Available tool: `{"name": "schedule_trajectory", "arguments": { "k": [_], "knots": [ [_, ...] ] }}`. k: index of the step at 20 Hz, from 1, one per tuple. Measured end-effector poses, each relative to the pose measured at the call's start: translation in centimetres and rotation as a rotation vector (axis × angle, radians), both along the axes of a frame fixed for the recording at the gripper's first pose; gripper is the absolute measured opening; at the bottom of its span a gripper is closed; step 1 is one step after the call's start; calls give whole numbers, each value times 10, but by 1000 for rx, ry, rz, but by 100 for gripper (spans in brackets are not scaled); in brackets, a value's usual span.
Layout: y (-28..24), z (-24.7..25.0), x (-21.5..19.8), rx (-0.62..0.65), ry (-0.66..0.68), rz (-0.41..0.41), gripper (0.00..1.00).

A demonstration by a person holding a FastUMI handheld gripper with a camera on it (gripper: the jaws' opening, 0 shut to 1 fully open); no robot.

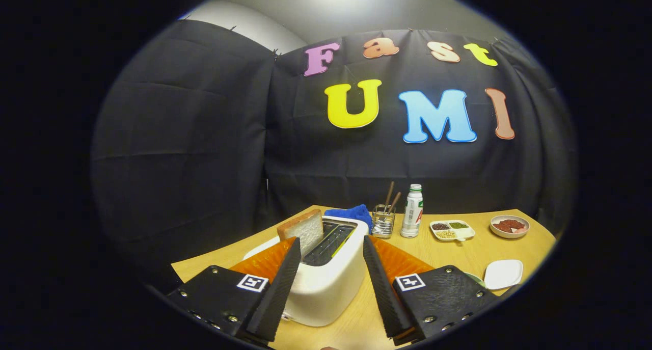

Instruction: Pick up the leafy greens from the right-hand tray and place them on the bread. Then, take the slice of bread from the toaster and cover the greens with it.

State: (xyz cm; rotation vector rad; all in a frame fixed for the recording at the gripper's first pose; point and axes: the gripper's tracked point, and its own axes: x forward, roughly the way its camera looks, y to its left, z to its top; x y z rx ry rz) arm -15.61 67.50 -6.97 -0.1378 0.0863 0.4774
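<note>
Gripper view: bread slice (302, 229) stands upright in toaster (326, 276), hand-held gripper (330, 261) spread.

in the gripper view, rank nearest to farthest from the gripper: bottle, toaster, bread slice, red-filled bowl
Open gripper:
1. Toaster, between the fingers.
2. Bread slice, standing in the toaster's far slot.
3. Bottle, beyond the toaster, beside the utensil cup.
4. Red-filled bowl, far off to the right.
The last two are close to call.

A: The toaster (326, 281) looks like smooth, faintly glossy plastic, and its slots seem lined with dark metal.
B: The bread slice (304, 229) in it?
A: Matt and porous, crust rougher. The tabletop (458, 253) is smooth wood-look laminate.
B: At the back edge?
A: A fluffy cloth (351, 213), a clear glassy cup (382, 221), a glossy plastic bottle (412, 211).
B: The gripper (331, 258)?
A: Open, finger faces ribbed and matt.
</note>
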Motion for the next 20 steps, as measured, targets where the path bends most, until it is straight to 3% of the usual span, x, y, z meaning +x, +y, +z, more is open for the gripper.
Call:
{"name": "schedule_trajectory", "arguments": {
  "k": [5, 11, 20],
  "knots": [
    [26, -5, 1, 15, 25, -16, 76],
    [61, -18, 19, -11, 20, -116, 76],
    [85, -36, 57, -7, 97, -142, 75]
  ]
}}
